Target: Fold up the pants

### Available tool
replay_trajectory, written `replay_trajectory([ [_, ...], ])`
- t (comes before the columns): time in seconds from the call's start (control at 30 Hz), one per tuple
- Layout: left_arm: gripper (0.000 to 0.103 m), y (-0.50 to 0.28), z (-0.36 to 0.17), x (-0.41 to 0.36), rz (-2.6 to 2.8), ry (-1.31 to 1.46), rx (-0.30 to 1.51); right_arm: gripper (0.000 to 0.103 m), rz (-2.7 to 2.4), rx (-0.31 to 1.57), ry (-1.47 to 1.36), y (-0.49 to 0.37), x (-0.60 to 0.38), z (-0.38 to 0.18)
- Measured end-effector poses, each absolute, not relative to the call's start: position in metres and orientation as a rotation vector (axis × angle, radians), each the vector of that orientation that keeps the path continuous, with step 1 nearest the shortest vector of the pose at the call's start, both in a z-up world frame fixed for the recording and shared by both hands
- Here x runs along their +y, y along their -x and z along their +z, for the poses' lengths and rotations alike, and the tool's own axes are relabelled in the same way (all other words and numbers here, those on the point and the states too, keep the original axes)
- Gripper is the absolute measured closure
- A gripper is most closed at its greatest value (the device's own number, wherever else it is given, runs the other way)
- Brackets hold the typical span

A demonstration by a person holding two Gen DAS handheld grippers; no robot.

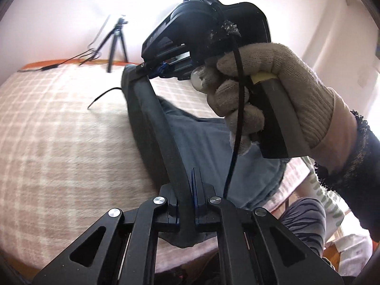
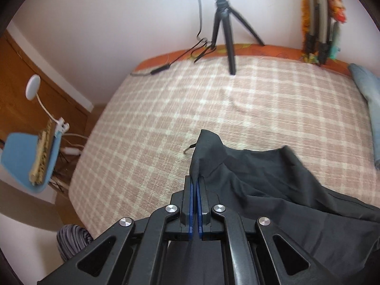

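We see the black pants [image 2: 273, 190], matte and creased, stretched taut as a band between our left gripper [image 1: 193, 178] and right gripper [image 2: 195, 182], both clamped on the fabric above the checked blanket [image 2: 178, 109].

Pants [image 2: 261, 182] on the bed [image 2: 166, 118], held between two hand-held grippers.

In the right wrist view the pants lie on the near right part of the bed, one edge clamped in the right hand-held gripper [image 2: 195, 185]. A tripod [image 2: 225, 30] stands at the far edge, its cable [image 2: 166, 65] trailing left. A folded cloth [image 2: 365, 95] lies at the bed's right edge; a chair [image 2: 28, 156] stands left, off the bed. In the left wrist view the left hand-held gripper [image 1: 193, 178] pinches a band of the pants that runs up to the other gripper, held in a gloved hand [image 1: 273, 90] above the bed.
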State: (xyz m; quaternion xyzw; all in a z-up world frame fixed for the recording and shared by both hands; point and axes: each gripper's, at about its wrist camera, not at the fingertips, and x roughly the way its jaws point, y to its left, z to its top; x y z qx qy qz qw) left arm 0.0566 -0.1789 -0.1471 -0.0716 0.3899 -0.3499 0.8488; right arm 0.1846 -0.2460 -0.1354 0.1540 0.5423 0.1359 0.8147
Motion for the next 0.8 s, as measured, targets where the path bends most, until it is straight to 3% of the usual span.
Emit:
replay_trajectory([
  [0.43, 0.097, -0.048, -0.115, -0.249, -0.93, 0.114, 0.76, 0.103, 0.202, 1.028, -0.382, -0.145, -0.337, -0.085],
  [0.8, 0.097, -0.049, -0.127, -0.317, -1.05, 0.079, 0.815, 0.103, 0.063, 1.023, -0.407, -0.115, -0.422, -0.087],
])
